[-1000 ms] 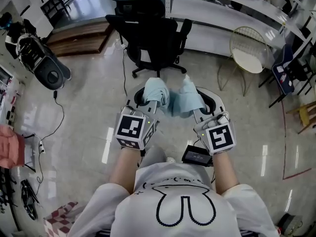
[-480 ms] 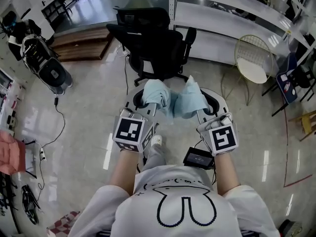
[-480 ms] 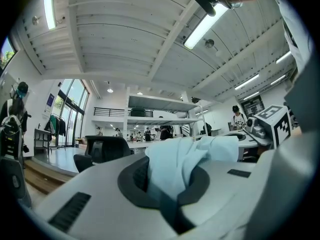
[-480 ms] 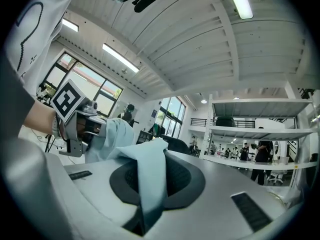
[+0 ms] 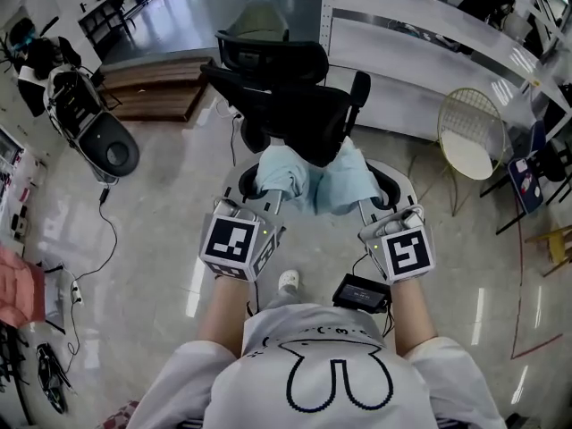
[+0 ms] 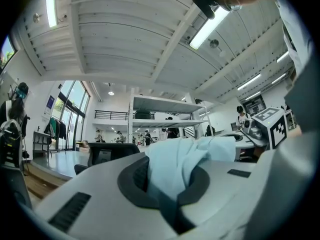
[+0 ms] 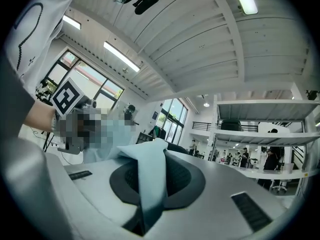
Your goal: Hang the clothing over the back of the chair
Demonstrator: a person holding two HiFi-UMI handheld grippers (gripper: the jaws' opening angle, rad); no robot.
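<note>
A light blue garment (image 5: 315, 184) is stretched between my two grippers, held level at chest height. In the head view my left gripper (image 5: 277, 179) is shut on the garment's left bunch, and my right gripper (image 5: 354, 182) is shut on its right bunch. Straight ahead stands the black office chair (image 5: 304, 110), and the garment's far edge overlaps its backrest in the picture. In the left gripper view the cloth (image 6: 175, 164) bulges out of the closed left gripper (image 6: 169, 218), with the chair back (image 6: 106, 154) beyond. A fold of cloth (image 7: 150, 181) rises from the right gripper (image 7: 141, 221).
A wire chair with a white seat (image 5: 469, 130) stands at the right, and a blue chair (image 5: 525, 172) beyond it. White shelving (image 5: 420, 25) runs behind the office chair. A scooter (image 5: 89, 123) and a cable (image 5: 98, 231) lie at the left, a black device (image 5: 360, 290) by my feet.
Both grippers have moved forward together with the garment, and the office chair is now much closer, right in front of the cloth. Both grips are unchanged.
</note>
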